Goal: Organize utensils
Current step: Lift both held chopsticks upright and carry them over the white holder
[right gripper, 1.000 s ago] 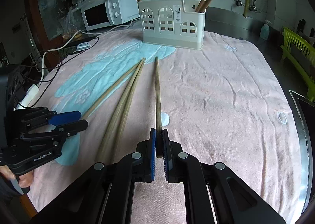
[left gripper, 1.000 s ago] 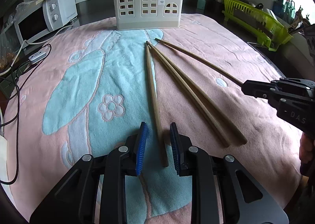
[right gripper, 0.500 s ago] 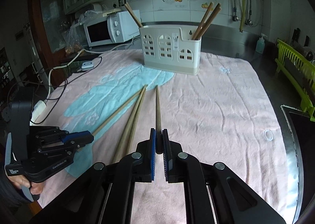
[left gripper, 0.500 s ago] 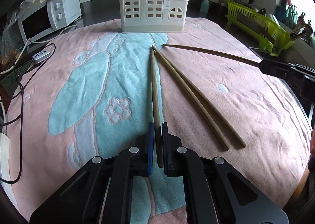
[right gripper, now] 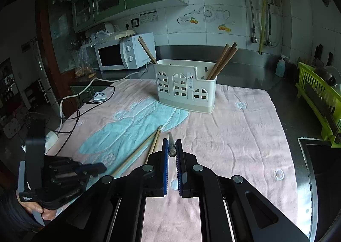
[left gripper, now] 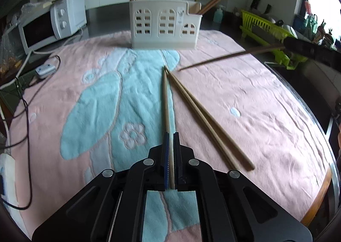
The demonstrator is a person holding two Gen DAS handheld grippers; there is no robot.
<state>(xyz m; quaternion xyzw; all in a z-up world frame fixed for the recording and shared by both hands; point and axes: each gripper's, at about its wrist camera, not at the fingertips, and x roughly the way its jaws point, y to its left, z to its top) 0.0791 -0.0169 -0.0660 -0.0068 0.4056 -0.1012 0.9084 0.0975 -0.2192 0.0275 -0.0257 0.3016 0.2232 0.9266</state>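
Note:
My left gripper (left gripper: 170, 144) is shut on a wooden chopstick (left gripper: 165, 101) that runs forward over the towel. My right gripper (right gripper: 171, 147) is shut on another chopstick (right gripper: 171, 145), held up off the towel and pointing at the holder; in the left wrist view this chopstick (left gripper: 230, 55) hangs in the air at the right. Two more chopsticks (left gripper: 204, 118) lie together on the towel, also visible in the right wrist view (right gripper: 154, 143). The cream utensil holder (right gripper: 184, 85) stands at the far edge with several chopsticks in it (left gripper: 164, 25).
A pink and blue towel (left gripper: 245, 93) covers the table. A white microwave (right gripper: 125, 53) and cables (right gripper: 89, 97) are at the left. A green dish rack (right gripper: 317, 97) stands at the right. A soap bottle (right gripper: 281, 66) is behind the holder.
My left gripper closed on the left chopstick. My right gripper lifted its chopstick off the towel and raised it, pointing toward the holder.

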